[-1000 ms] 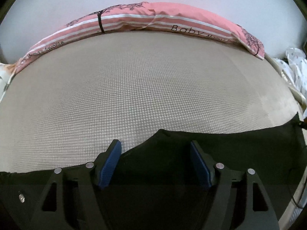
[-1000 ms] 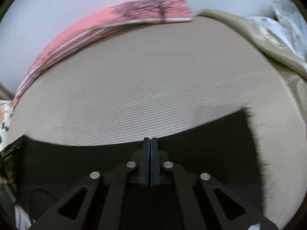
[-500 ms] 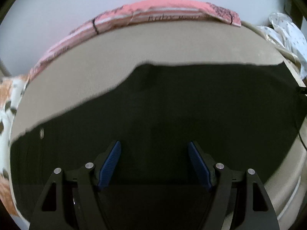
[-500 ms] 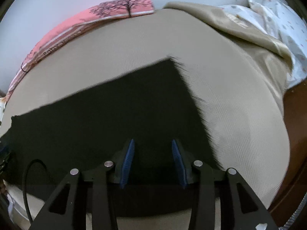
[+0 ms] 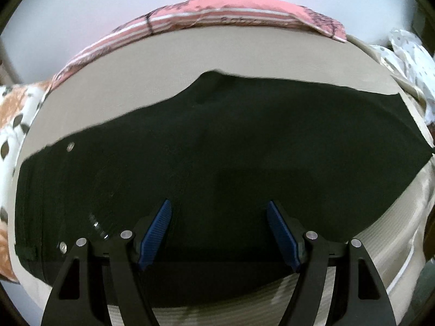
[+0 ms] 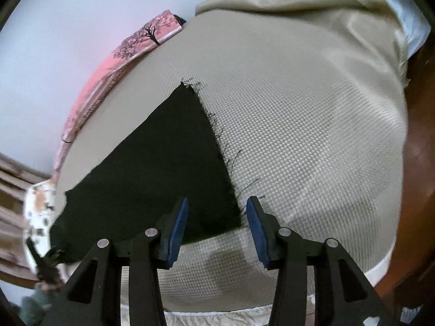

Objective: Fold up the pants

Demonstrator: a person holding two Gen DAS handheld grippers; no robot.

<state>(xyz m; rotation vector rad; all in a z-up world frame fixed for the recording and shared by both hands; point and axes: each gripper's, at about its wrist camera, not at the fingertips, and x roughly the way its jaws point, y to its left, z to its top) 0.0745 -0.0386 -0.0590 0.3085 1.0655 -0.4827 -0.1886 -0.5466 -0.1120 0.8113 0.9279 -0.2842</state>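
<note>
Black pants (image 5: 217, 146) lie flat across the beige textured bed surface (image 5: 152, 62). Their waistband with metal buttons is at the left of the left wrist view. My left gripper (image 5: 218, 214) is open and empty, above the pants' near edge. In the right wrist view the pants (image 6: 152, 163) show their frayed leg hem (image 6: 217, 141) running down to the near corner. My right gripper (image 6: 216, 212) is open and empty, its fingers either side of that near hem corner and raised off it.
A pink striped pillow (image 5: 231, 11) lies along the far edge by the white wall. A crumpled beige sheet (image 6: 312, 2) and white dotted cloth (image 5: 407, 54) sit at the right. A patterned white-orange cloth (image 5: 11, 114) is at the left. Brown floor (image 6: 418, 163) lies beyond the bed's right edge.
My right gripper went from shut on the pants to open, letting go. Both grippers pulled back and up, so the pants now lie spread in full view. The right gripper swung toward the hem.
</note>
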